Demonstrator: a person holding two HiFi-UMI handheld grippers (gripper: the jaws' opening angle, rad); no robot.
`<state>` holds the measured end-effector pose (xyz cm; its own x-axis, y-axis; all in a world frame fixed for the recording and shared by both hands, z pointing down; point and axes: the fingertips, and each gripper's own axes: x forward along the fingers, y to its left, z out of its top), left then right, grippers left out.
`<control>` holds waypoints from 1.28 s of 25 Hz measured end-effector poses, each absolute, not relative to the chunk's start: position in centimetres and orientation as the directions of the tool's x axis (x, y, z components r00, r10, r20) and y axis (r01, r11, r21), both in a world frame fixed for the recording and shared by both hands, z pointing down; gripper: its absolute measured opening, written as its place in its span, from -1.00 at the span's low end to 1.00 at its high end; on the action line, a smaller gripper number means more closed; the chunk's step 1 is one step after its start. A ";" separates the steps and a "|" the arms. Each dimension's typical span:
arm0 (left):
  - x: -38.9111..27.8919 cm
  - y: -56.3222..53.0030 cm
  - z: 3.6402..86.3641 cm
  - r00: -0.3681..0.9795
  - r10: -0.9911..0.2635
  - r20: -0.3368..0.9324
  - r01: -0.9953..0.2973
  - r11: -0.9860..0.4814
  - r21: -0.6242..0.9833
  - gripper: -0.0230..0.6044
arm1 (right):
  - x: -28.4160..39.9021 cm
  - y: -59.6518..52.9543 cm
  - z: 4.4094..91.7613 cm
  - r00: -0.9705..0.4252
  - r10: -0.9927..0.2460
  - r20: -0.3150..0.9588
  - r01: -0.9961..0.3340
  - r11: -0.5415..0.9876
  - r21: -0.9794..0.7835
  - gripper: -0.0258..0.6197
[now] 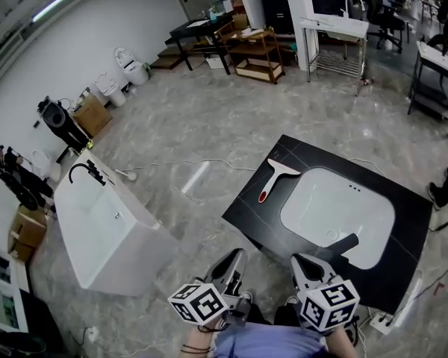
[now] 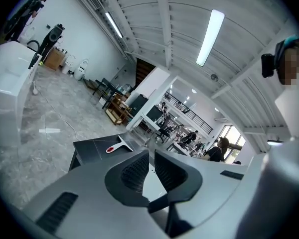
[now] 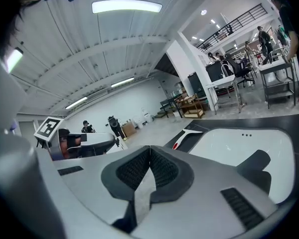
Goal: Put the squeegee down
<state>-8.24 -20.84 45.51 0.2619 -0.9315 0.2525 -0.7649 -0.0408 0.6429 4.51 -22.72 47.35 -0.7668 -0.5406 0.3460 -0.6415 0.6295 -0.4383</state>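
The squeegee (image 1: 276, 176), white with a red-tipped handle, lies flat on the black countertop (image 1: 248, 209), just left of the white basin (image 1: 336, 207). Nothing touches it. It also shows far off in the left gripper view as the squeegee (image 2: 117, 144) and in the right gripper view as the squeegee (image 3: 185, 135). My left gripper (image 1: 236, 256) hovers low, near my body and short of the countertop's near corner; its jaws stand all but together with nothing between them (image 2: 151, 153). My right gripper (image 1: 302, 262) hangs beside it over the counter's near edge, pads meeting, empty (image 3: 150, 148).
A dark faucet (image 1: 345, 245) rises at the basin's near side, just ahead of my right gripper. A white bathtub (image 1: 97, 230) stands on the floor to the left. Cables trail over the marble floor. Shelves and tables line the far wall, and a power strip (image 1: 384, 321) lies at right.
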 end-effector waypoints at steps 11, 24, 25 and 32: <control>-9.8 -17.7 46.7 0.268 -0.913 0.307 -0.782 -0.020 0.623 -0.79 | 3.4 -21.8 49.2 -0.747 -0.553 0.370 -0.664 0.579 -0.473 -0.86; -14.9 -9.5 47.3 0.364 -0.890 0.274 -0.760 -0.114 0.640 -0.81 | -1.8 -12.7 49.5 -0.683 -0.603 0.413 -0.730 0.538 -0.422 -0.86; -15.4 -8.5 47.4 0.372 -0.887 0.275 -0.759 -0.120 0.640 -0.81 | -2.5 -11.7 49.6 -0.679 -0.606 0.414 -0.733 0.535 -0.420 -0.86; -18.4 -1.1 48.0 0.413 -0.859 0.302 -0.808 -0.193 0.556 -0.82 | -6.7 -3.9 49.9 -0.663 -0.623 0.415 -0.747 0.517 -0.418 -0.86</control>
